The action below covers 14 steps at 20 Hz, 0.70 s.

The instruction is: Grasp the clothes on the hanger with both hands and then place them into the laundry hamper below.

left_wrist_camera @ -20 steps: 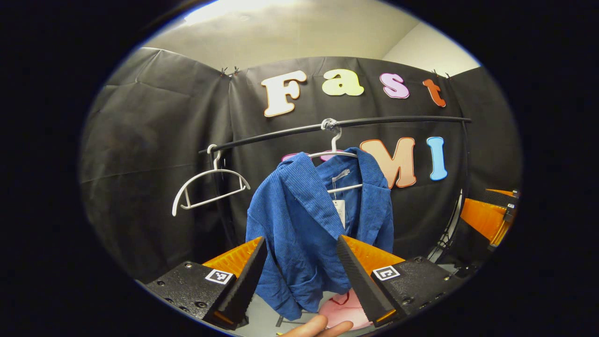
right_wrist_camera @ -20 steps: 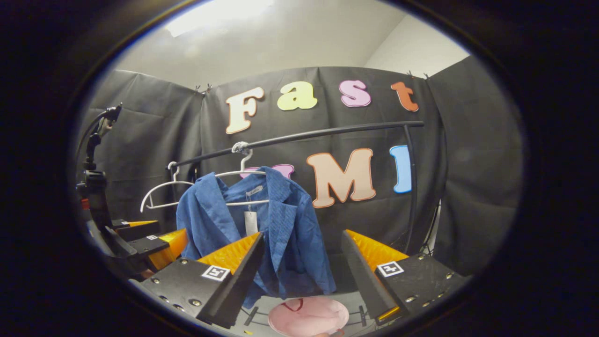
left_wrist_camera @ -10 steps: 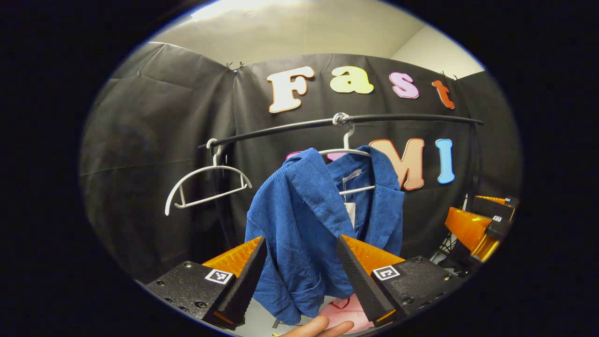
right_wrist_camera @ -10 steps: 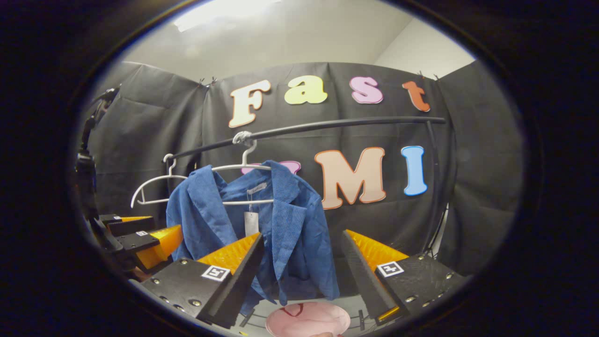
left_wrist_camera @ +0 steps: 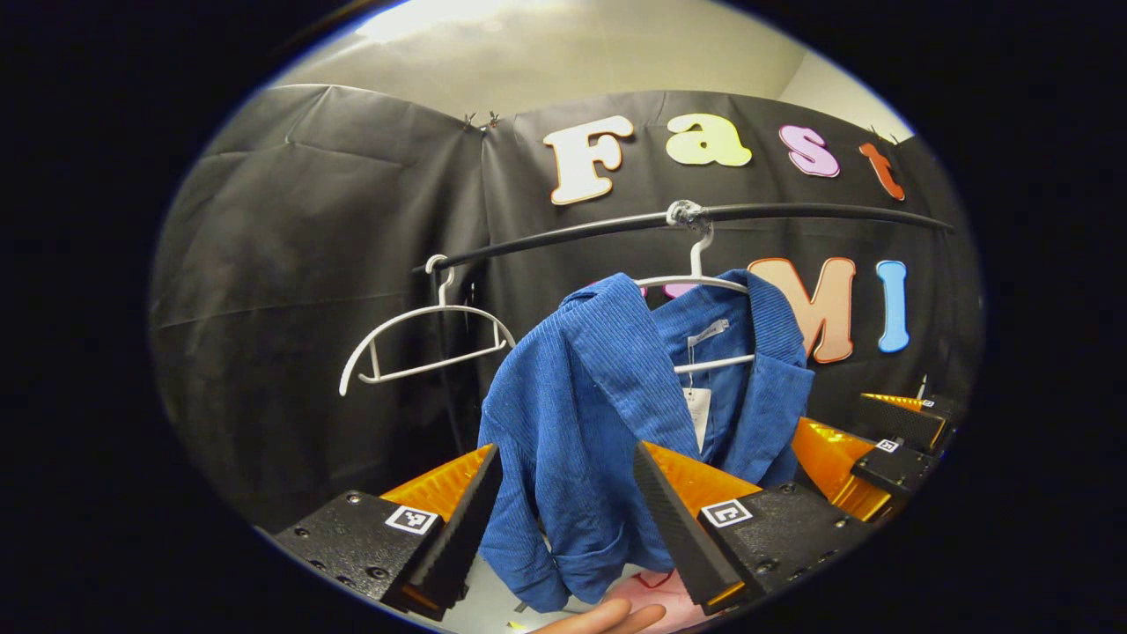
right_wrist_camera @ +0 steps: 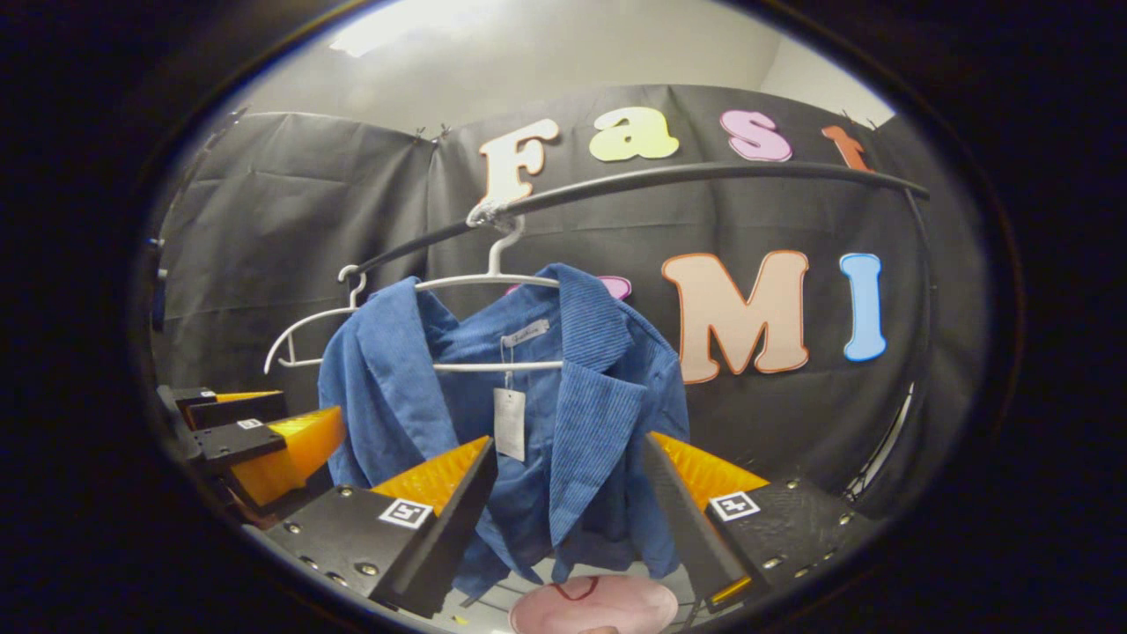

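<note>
- Left claw point(left_wrist_camera: 563, 511): fingers spread apart at the bottom of the left gripper view, gripping nothing. Blue jacket point(left_wrist_camera: 607, 423) hangs in the gap between them, beyond the tips; I cannot tell if it touches.
- Right claw point(right_wrist_camera: 568, 511): fingers likewise apart at the bottom of the right gripper view, empty. Jacket point(right_wrist_camera: 528, 414) hangs between and behind the tips.
- Left claw also seen in the right gripper view at lower left point(right_wrist_camera: 255, 436), beside the jacket's sleeve edge. Right claw seen in the left gripper view at lower right point(left_wrist_camera: 872, 449), close beside the jacket's other edge.
- A fingertip of my hand point(left_wrist_camera: 607, 616) shows at the bottom centre of the left gripper view.
- Versus 0.5 s ago: jacket sits larger in both views; the opposite claw in each view has come nearer to the cloth. Both claws as wide apart as before.
- Jacket is on a white hanger point(right_wrist_camera: 493, 282) hooked over the black rail point(right_wrist_camera: 704, 176), upper centre. A paper tag point(right_wrist_camera: 509, 423) dangles inside the collar.
- A second, bare white hanger point(left_wrist_camera: 423, 339) hangs on the rail to the left.
- Pink hamper point(right_wrist_camera: 594, 606): rim shows at the bottom centre, below the jacket hem; contents not visible.
</note>
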Each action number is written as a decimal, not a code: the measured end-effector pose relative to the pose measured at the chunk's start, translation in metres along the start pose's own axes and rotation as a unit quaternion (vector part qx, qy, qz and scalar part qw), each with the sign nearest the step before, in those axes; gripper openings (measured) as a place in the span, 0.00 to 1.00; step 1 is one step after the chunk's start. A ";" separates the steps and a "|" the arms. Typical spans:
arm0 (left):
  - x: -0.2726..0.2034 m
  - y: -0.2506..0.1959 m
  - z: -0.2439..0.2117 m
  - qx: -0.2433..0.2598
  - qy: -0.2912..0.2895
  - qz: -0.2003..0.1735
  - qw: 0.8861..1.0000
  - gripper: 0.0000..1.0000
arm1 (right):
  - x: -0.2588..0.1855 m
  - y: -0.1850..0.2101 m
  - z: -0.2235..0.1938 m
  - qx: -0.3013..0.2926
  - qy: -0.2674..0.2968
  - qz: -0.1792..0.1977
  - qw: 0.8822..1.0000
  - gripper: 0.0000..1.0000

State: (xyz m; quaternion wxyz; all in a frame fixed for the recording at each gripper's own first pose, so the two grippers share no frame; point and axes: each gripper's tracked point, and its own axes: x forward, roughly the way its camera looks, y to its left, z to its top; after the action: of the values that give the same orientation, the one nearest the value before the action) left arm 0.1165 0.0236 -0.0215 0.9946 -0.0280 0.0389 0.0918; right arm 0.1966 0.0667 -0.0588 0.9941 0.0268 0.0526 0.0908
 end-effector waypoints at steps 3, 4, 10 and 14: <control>0.001 -0.017 0.000 -0.001 -0.006 0.002 1.000 0.97 | 0.015 -0.017 0.000 0.000 0.004 -0.014 1.000 0.99; 0.002 -0.023 -0.001 -0.003 -0.006 0.002 1.000 0.97 | 0.021 -0.016 0.001 -0.003 0.004 -0.008 1.000 0.98; 0.031 -0.050 0.000 -0.012 -0.010 0.015 1.000 0.97 | 0.043 -0.012 0.005 -0.007 0.003 0.015 1.000 0.99; 0.054 -0.057 -0.002 -0.011 -0.011 0.015 1.000 0.96 | 0.063 -0.020 0.002 0.024 0.021 0.009 0.999 1.00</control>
State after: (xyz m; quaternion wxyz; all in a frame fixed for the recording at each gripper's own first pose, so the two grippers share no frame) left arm 0.1803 -0.0222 -0.0250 0.9931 -0.0373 0.0271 0.1079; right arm 0.2623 0.0589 -0.0645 0.9910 0.0497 0.0757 0.0988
